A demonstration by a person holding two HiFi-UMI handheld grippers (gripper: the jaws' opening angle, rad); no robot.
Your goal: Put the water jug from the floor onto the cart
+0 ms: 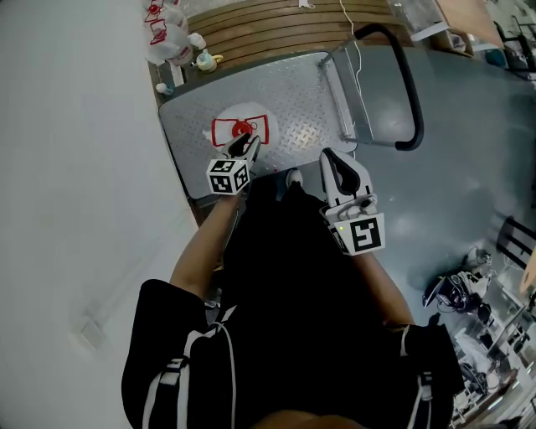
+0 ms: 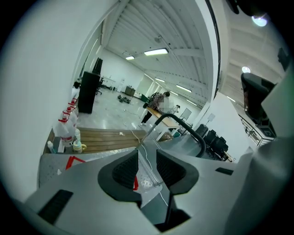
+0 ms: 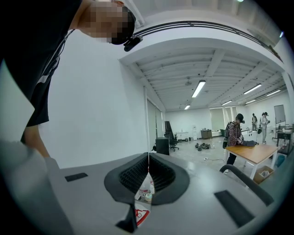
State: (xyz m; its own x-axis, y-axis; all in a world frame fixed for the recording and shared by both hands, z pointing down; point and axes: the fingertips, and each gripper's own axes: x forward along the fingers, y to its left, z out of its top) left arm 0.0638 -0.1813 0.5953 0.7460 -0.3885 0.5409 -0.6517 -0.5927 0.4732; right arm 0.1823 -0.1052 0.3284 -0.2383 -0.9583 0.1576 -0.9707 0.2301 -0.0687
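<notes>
The water jug [image 1: 230, 127], white with a red cap and a red-edged label, stands on the near left part of the cart's grey tread-plate deck [image 1: 293, 92]. My left gripper [image 1: 249, 149] hovers over the jug's near edge. Its jaws are open, and between them shows only the deck [image 2: 148, 176]. My right gripper [image 1: 333, 161] hangs off the cart's near edge, to the right of the jug. Its jaws are shut tip to tip with nothing in them. In the right gripper view a bit of the jug's red label [image 3: 141, 215] shows below the closed tips [image 3: 148, 158].
The cart's black push handle [image 1: 404, 84] rises at the right end of the deck. Wooden planks [image 1: 276, 25] lie behind the cart, with several small bottles [image 1: 172, 42] at their left end. A white wall runs along the left. Clutter [image 1: 456, 293] lies at the lower right.
</notes>
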